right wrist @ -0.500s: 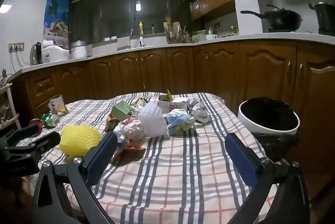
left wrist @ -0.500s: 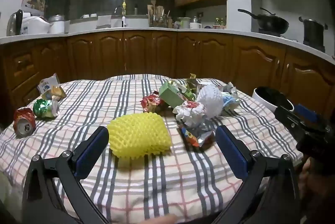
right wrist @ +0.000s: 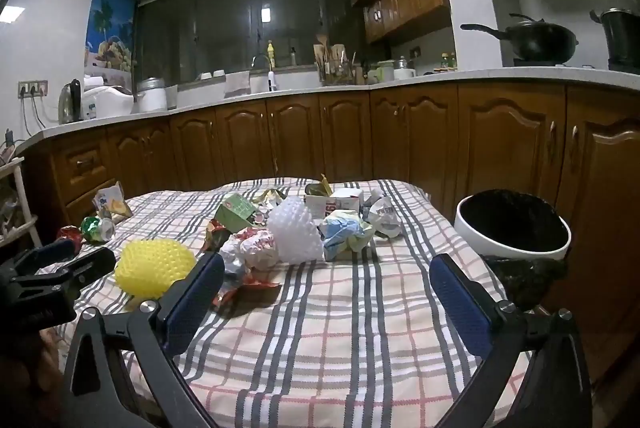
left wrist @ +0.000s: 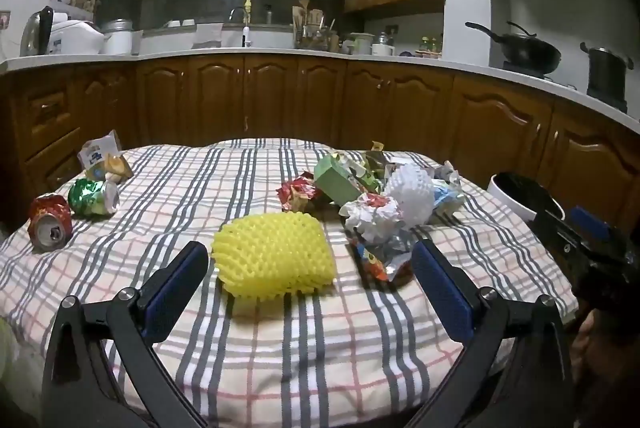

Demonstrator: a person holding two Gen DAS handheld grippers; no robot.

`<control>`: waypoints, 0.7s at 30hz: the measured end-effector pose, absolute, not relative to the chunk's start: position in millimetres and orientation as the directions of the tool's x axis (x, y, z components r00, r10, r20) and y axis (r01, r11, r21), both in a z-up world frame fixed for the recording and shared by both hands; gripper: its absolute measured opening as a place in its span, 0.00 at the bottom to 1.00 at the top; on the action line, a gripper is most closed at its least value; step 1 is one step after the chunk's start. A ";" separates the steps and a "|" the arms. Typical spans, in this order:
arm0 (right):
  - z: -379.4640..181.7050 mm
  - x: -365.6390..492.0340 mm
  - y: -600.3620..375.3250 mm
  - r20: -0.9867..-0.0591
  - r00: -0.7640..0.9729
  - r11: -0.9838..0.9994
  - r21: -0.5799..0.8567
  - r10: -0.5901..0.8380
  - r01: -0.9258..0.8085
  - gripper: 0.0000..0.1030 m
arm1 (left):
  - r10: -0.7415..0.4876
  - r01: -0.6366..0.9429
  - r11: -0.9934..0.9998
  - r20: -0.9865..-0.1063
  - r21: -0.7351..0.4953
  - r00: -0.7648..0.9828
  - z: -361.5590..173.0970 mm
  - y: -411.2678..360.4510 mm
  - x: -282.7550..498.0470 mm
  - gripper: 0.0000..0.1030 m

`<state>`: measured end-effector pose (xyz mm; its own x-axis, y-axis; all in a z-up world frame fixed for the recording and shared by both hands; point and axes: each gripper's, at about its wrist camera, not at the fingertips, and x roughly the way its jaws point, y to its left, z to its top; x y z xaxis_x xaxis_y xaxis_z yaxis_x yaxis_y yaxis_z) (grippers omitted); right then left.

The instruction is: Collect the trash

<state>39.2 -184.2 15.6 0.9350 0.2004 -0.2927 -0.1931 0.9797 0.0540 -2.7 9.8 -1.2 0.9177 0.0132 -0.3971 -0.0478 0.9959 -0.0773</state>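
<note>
- Blue-padded jaws of the left gripper (left wrist: 308,276) stand wide apart, holding nothing; since half a second ago it has edged closer to the yellow foam fruit net (left wrist: 274,254), which now sits just ahead of the gap between the pads.
- Right gripper (right wrist: 324,280) is likewise spread wide and empty, low over the checked tablecloth (right wrist: 340,328); its view has barely changed.
- Foil snack wrapper (left wrist: 380,254) lies just right of the yellow net, its print too crumpled to read.
- Behind it, the pile holds a crumpled white paper ball (left wrist: 374,216), a white foam net (left wrist: 412,190), a green carton (left wrist: 336,180) and a red wrapper (left wrist: 298,192); pieces further back overlap and cannot be told apart.
- Crushed red can (left wrist: 50,222) and crushed green can (left wrist: 94,196) lie well apart from the pile, at the left edge.
- White bin with a black liner (right wrist: 512,228) stands beside the table's right side, its base hidden.
</note>
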 end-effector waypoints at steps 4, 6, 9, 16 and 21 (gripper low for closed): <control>12.6 47.4 -185.1 -0.299 0.933 0.980 0.053 0.201 -0.194 1.00 | 0.021 -0.054 0.996 -0.393 -0.071 0.919 -1.7 11.0 -1.9 1.00; 13.4 48.8 -184.1 -0.302 0.932 0.980 0.050 0.199 -0.194 1.00 | 0.024 -0.056 0.996 -0.391 -0.072 0.920 -1.3 10.4 -1.8 1.00; 13.6 50.2 -184.6 -0.301 0.932 0.979 0.053 0.203 -0.196 1.00 | 0.028 -0.060 0.996 -0.390 -0.070 0.920 -1.1 11.1 -1.2 1.00; 13.5 52.7 -182.4 -0.300 0.931 0.978 0.054 0.209 -0.202 1.00 | 0.030 -0.063 0.995 -0.388 -0.071 0.921 0.0 12.9 -1.5 1.00; 13.8 52.8 -179.7 -0.298 0.930 0.976 0.051 0.215 -0.210 1.00 | 0.036 -0.068 0.995 -0.387 -0.069 0.921 0.2 12.6 -1.0 1.00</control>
<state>52.8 -179.7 13.8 0.9301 0.2152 -0.2978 -0.2096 0.9765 0.0511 -1.0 12.6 0.2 0.9213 0.0363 -0.3871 -0.0681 0.9953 -0.0687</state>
